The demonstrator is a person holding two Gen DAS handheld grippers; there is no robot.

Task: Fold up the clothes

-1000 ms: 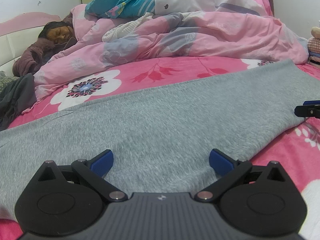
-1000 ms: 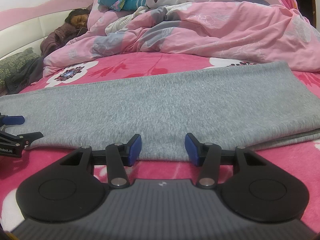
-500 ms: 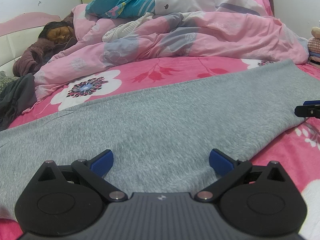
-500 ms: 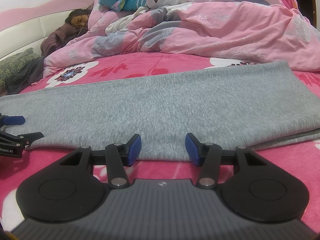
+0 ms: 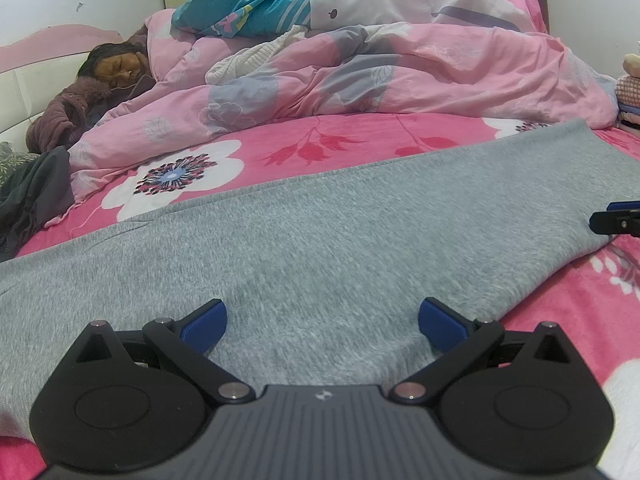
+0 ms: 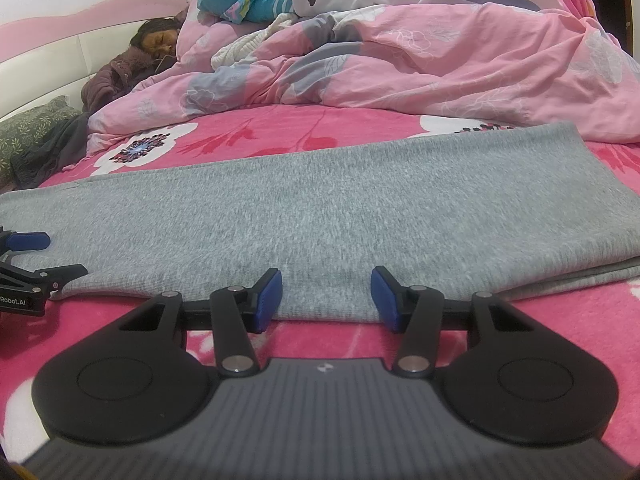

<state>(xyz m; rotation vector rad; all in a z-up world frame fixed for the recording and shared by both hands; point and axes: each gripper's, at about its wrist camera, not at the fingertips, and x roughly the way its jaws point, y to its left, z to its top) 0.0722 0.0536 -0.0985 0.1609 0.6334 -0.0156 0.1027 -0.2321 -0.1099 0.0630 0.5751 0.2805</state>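
Note:
A long grey knit garment (image 5: 320, 232) lies flat, folded lengthwise, across the pink floral bed sheet (image 5: 304, 148); it also shows in the right wrist view (image 6: 320, 208). My left gripper (image 5: 322, 324) is open wide and empty, low over the garment's near edge. My right gripper (image 6: 326, 294) is open and empty, with its blue pads at the garment's near edge. The right gripper's tip shows at the right edge of the left wrist view (image 5: 618, 218). The left gripper shows at the left edge of the right wrist view (image 6: 28, 268).
A person (image 5: 116, 68) sleeps at the head of the bed under a pink quilt (image 5: 400, 76). A teal pillow (image 5: 244, 4) lies on the quilt. Dark clothes (image 5: 32, 196) lie at the left. A stack of folded items (image 5: 630, 92) sits at the far right.

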